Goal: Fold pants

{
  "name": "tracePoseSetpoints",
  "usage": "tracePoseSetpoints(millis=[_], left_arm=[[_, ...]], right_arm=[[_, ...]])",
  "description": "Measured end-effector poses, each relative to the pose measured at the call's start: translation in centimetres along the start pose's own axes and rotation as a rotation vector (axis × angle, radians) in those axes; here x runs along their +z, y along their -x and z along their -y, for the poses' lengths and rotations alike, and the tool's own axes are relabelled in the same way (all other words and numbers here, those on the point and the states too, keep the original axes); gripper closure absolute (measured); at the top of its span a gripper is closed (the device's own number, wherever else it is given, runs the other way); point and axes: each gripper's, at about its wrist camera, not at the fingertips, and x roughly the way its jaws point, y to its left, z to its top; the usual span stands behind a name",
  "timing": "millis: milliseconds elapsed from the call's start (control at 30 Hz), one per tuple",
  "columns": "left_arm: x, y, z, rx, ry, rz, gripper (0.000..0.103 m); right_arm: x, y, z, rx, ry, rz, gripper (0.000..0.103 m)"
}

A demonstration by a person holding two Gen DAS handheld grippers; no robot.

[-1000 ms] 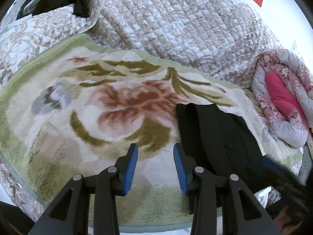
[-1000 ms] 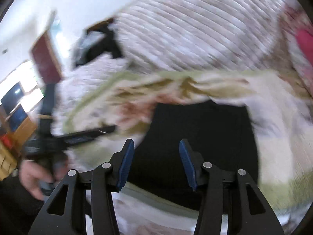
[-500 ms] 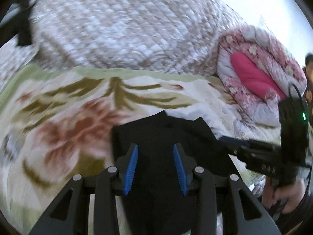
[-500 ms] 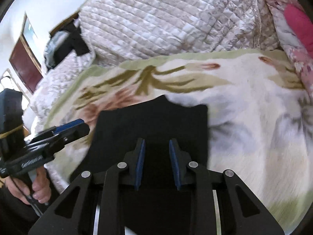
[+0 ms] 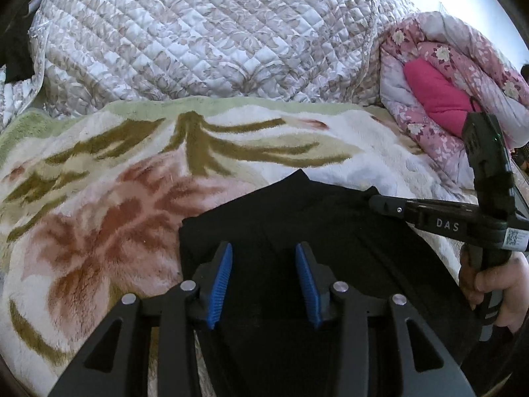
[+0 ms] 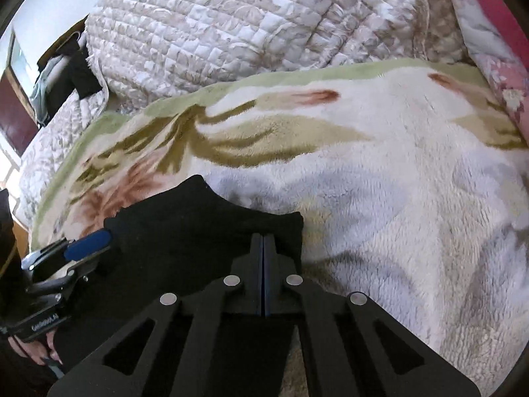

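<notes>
Black pants (image 5: 297, 218) lie folded on a floral fleece blanket (image 5: 99, 198), near its front edge. My left gripper (image 5: 263, 281) is open, its blue pads just above the pants' left part. My right gripper (image 6: 263, 248) is shut, its fingers pressed together over the right edge of the pants (image 6: 185, 231); whether cloth is pinched between them I cannot tell. In the left wrist view the right gripper (image 5: 383, 203) comes in from the right at the pants' far right corner. In the right wrist view the left gripper (image 6: 86, 246) shows at the left.
A quilted beige bedspread (image 5: 198, 33) is heaped behind the blanket. A pink floral duvet (image 5: 446, 76) lies at the back right. Dark clothing (image 6: 66, 76) sits at the far left. The fleece blanket (image 6: 396, 182) spreads out to the right of the pants.
My left gripper swung right from the bare blanket to over the pants. My right gripper closed from wide open to fully shut at the pants' right edge.
</notes>
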Motion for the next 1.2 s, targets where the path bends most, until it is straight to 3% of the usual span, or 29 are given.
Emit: tracePoseSetpoints(millis=[167, 233, 333, 767, 867, 933, 1067, 1133, 1200], left_arm=[[0.1, 1.0, 0.2, 0.031, -0.003, 0.004, 0.059], [0.0, 1.8, 0.6, 0.066, -0.021, 0.010, 0.059], [-0.5, 3.2, 1.2, 0.088, -0.037, 0.020, 0.059], [-5.5, 7.2, 2.2, 0.083, -0.022, 0.005, 0.059], [-6.2, 6.6, 1.7, 0.083, -0.007, -0.015, 0.057], [-6.2, 6.5, 1.5, 0.085, -0.005, -0.011, 0.056], [-6.2, 7.1, 1.4, 0.093, 0.006, -0.002, 0.057], [-6.3, 8.0, 1.2, 0.096, 0.016, 0.016, 0.058], [-6.5, 9.0, 0.9, 0.064, 0.042, 0.032, 0.058]], right_arm=[[-0.9, 2.5, -1.6, -0.021, 0.040, 0.038, 0.098], [-1.6, 3.7, -2.4, 0.000, 0.050, 0.058, 0.088], [-3.2, 5.7, -3.7, 0.011, 0.079, 0.092, 0.081], [-9.5, 8.1, -7.5, -0.032, 0.173, 0.092, 0.079], [-10.1, 7.0, -7.5, -0.021, 0.184, 0.073, 0.074], [-10.4, 6.9, -7.5, 0.010, 0.206, 0.081, 0.062], [-10.5, 7.8, -8.6, -0.033, 0.245, 0.080, 0.061], [-10.8, 8.8, -8.6, -0.014, 0.224, 0.120, 0.061], [-11.3, 9.4, -8.7, -0.019, 0.222, 0.134, 0.061]])
